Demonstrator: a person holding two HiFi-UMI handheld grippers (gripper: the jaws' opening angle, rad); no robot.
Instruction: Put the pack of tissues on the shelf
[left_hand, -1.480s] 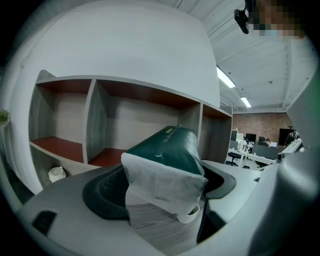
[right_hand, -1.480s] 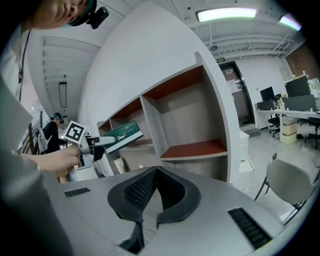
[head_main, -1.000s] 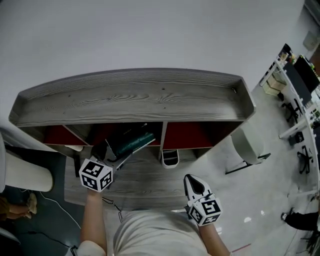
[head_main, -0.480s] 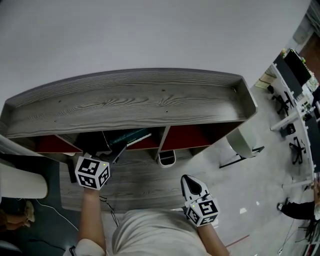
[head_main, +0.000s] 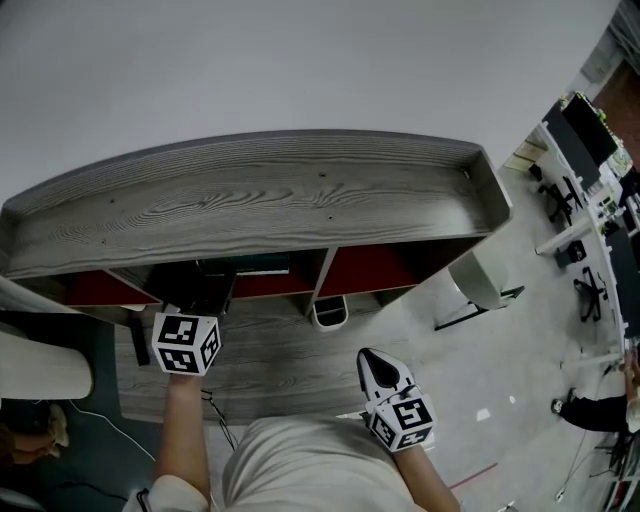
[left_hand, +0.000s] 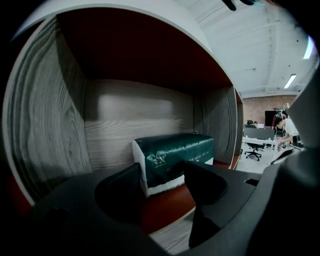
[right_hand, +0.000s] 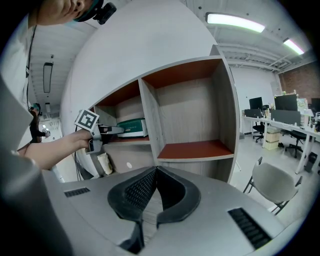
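Note:
The dark green pack of tissues (left_hand: 175, 156) lies flat on the red board of the shelf's (head_main: 300, 200) left compartment, against the back wall. The head view shows the pack (head_main: 243, 265) just under the shelf top, and the right gripper view shows the same pack (right_hand: 131, 127). My left gripper (left_hand: 162, 174) sits at the mouth of that compartment. Its jaws are apart and closing, and the pack lies just past the tips, free of them. This left gripper (head_main: 198, 302) shows at the shelf's front edge. My right gripper (head_main: 378, 365) hangs low before my body, shut and empty (right_hand: 154, 172).
The right compartment (right_hand: 195, 145) holds nothing on its red board. A white bin (head_main: 328, 315) stands on the floor below the shelf's divider. A grey chair (head_main: 480, 285) stands to the shelf's right, with office desks (head_main: 590, 150) beyond. A white seat (head_main: 40, 365) is at the far left.
The pack went from tilted at the shelf's mouth to lying flat inside the left compartment. The left gripper let go of it and drew back a little. The right gripper stayed put.

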